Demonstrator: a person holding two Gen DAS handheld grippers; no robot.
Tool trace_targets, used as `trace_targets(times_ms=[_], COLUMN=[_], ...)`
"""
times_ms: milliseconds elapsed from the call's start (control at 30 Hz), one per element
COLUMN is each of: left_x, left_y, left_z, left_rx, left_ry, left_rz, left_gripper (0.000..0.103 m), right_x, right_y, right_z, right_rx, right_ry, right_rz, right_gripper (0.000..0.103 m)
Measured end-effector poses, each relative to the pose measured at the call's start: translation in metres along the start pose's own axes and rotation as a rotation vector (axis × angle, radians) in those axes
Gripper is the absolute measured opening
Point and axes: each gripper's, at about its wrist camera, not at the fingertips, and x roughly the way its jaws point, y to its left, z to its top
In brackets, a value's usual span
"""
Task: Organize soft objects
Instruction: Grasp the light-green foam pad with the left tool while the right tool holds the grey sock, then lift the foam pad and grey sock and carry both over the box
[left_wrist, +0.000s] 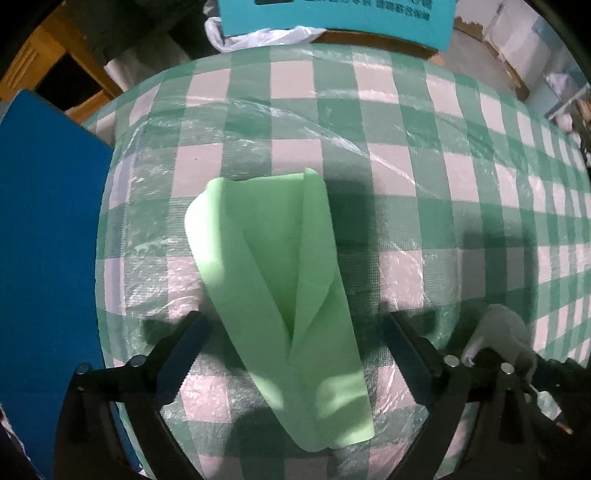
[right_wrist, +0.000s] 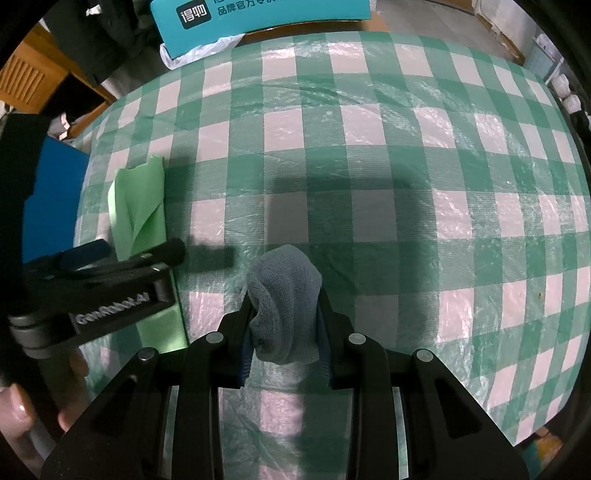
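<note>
A light green folded cloth (left_wrist: 273, 280) lies flat on the green-and-white checked tablecloth (left_wrist: 369, 122). My left gripper (left_wrist: 295, 332) points straight down over it. Its jaws stand wide, one finger on each side of the cloth's near half, and the pads are clear of it. The right wrist view shows the same cloth (right_wrist: 138, 206) at the table's left edge under the left gripper (right_wrist: 129, 253). My right gripper (right_wrist: 286, 314) is shut on a grey-blue knitted cloth (right_wrist: 284, 295), bunched up between its pads just above the table. That cloth (left_wrist: 502, 325) shows at the lower right of the left wrist view.
A blue flat panel (left_wrist: 48, 240) borders the table's left edge. A teal box (right_wrist: 258, 18) and a white plastic bag (left_wrist: 258, 35) sit beyond the far edge. A person's hand (right_wrist: 18, 406) holds the left gripper's handle. Wooden furniture (right_wrist: 26, 85) stands at the far left.
</note>
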Motion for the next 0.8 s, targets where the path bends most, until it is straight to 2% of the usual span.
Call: trace_targets(times_ms=[100,233,300,400,433,500,567,633,667,800], left_x=[0.002,0.003,0.002,-0.002,-0.003,-0.006,-0.015,-0.021,-0.023,-0.028], left_y=[-0.018,-0.029,-0.033,-0.031,-0.032,-0.034,-0.028,-0.023,-0.024,-0.009], left_z=[-0.001,-0.006,-0.008,-0.011,-0.011,-0.013,-0.013,-0.013,-0.012,-0.019], left_rx=[0.034,0.05,0.058,0.075,0.08,0.091,0.109,0.123,0.127,0.138], left_ry=[-0.008,-0.026,-0.035,-0.048,-0.053,-0.063,-0.071,-0.063,-0.059,-0.053], left_rz=[0.041,0.035,0.032,0.023,0.02,0.017,0.01,-0.009,-0.019,-0.057], left_gripper=[0.099,0.098,0.095,0.082,0.075,0.059,0.031,0.017,0.011,0.007], right_x=[0.001,-0.001,-0.001,-0.002,-0.002,-0.004,-0.005,-0.006,-0.007,-0.011], right_y=[0.001,-0.001,-0.001,-0.001,-0.001,0.0,0.0,0.002,0.002,0.007], right_z=[0.0,-0.001,-0.001,-0.002,-0.002,-0.002,-0.003,-0.003,-0.004,-0.004], right_rx=[0.001,0.003,0.003,0.002,0.002,-0.001,-0.004,-0.007,-0.008,-0.019], right_ry=[0.001,0.0,-0.001,-0.001,-0.002,-0.003,-0.004,-0.005,-0.006,-0.015], right_rz=[0.0,0.001,0.001,0.001,0.0,0.0,0.0,-0.002,-0.003,-0.006], right_gripper=[0.027,0.027,0.027,0.027,0.027,0.027,0.027,0.027,0.027,0.027])
